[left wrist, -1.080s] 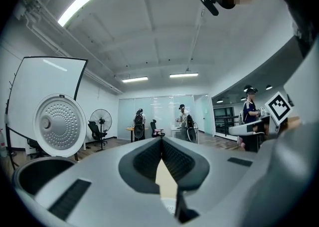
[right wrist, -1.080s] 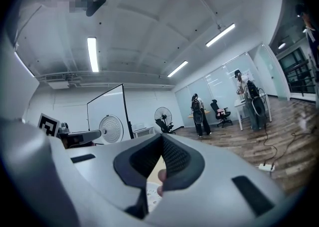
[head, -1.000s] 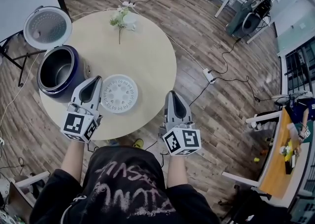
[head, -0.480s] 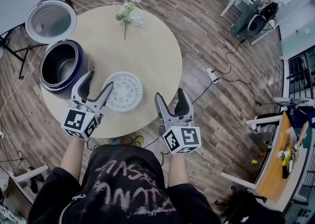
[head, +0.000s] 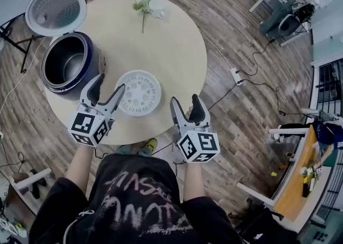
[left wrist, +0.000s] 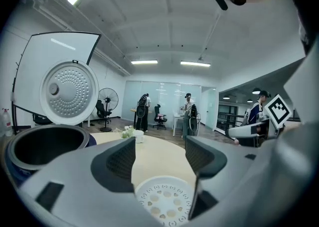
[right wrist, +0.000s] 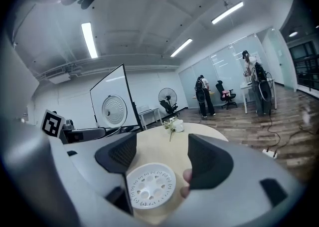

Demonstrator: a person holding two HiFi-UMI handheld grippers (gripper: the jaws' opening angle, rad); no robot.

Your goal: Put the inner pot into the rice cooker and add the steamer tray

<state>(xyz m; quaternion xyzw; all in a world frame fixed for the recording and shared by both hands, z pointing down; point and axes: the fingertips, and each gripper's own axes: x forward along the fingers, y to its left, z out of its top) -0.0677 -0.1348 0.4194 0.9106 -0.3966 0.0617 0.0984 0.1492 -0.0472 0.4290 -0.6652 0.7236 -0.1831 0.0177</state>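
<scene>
Between left tongs (head: 108, 84), right tongs (head: 185, 101), seemingly untouched: tray (head: 139, 93).

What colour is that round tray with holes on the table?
White. The steamer tray shows best in the head view.

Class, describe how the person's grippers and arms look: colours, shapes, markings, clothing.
The left gripper and right gripper are pale grey, each with two tapering jaws lined with dark ribbed pads and a white cube bearing black square markers. The person wears a black short-sleeved shirt with faded pink print. Both jaw pairs have just opened, nothing between them.
</scene>
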